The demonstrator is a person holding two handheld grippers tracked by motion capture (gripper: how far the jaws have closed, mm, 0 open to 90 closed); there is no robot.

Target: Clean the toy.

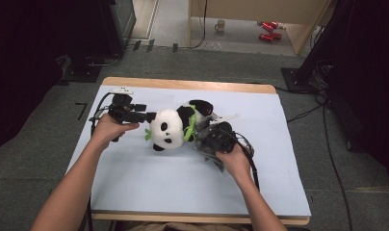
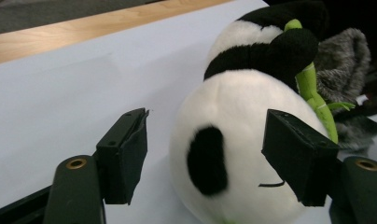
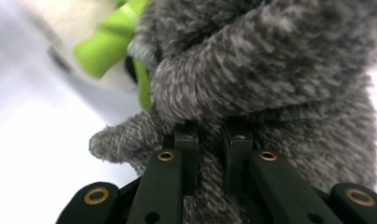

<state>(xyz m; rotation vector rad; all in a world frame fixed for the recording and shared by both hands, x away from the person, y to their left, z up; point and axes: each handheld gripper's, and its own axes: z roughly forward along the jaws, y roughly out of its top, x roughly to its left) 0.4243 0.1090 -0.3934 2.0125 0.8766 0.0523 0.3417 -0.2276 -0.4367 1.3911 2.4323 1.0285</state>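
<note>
Grey carpet surrounds a worktop (image 1: 135, 192) covered in pale blue-white sheet with a wooden strip along its far edge, and near the middle of it, a little toward the far edge, lies a plush panda (image 1: 169, 127) holding a green bamboo sprig (image 1: 188, 126). Touching its right side sits a grey plush toy (image 3: 280, 84). The left tool (image 1: 147, 117) has its jaws apart on either side of the panda's white head, and the pads press on nothing. The right tool (image 3: 213, 156) is clamped on a fold of the grey fur low on that toy. The step in hand looks like parting the two toys, or freeing one without dragging the other. To do it well, I would judge that the right tool should keep its pinch firm, since a thin fold of pile can slip out, and draw the grey toy toward the right edge of the worktop in a low, level pull. The left tool is best kept clear of the bamboo sprig, which could snag; if the panda starts to follow, closing lightly on its head should steady it.
</note>
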